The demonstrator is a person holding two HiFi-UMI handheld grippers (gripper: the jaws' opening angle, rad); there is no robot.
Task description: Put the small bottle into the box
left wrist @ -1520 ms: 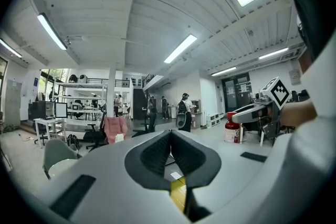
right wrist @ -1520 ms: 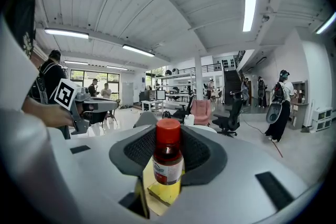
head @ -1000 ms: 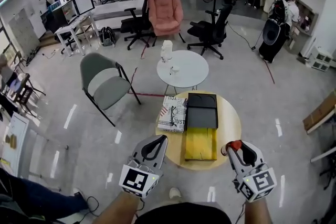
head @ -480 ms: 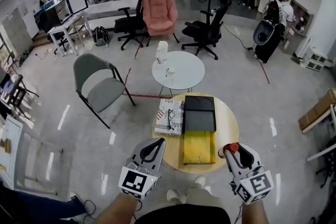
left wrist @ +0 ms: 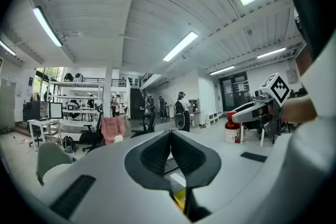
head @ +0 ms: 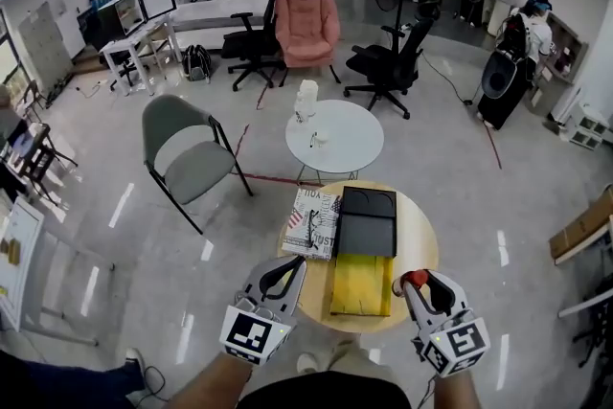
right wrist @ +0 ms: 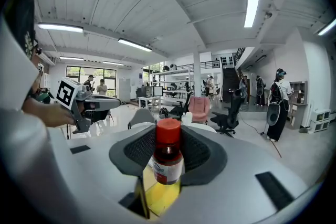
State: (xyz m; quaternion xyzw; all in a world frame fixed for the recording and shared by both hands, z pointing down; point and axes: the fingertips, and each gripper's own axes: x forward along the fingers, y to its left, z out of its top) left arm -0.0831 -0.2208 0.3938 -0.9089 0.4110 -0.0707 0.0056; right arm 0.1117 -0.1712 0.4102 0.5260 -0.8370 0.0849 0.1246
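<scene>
Below, a round wooden worktop (head: 421, 239) on the glossy grey floor (head: 144, 254) carries a yellow box (head: 362, 284), a black slab (head: 366, 220) touching its far end, and a printed booklet (head: 314, 223) alongside. The right claw (right wrist: 168, 139) is clamped on the small bottle (right wrist: 168, 160) by the worktop's near right rim. The left claw (left wrist: 170, 138) is pressed together, empty. In the head view only the bottle's red cap shows, and its label is unreadable.

The red-capped bottle (right wrist: 168, 157) stands upright, clamped in the right gripper (head: 418, 286), near the open, yellow-lined box (head: 362, 284), above its right edge
</scene>
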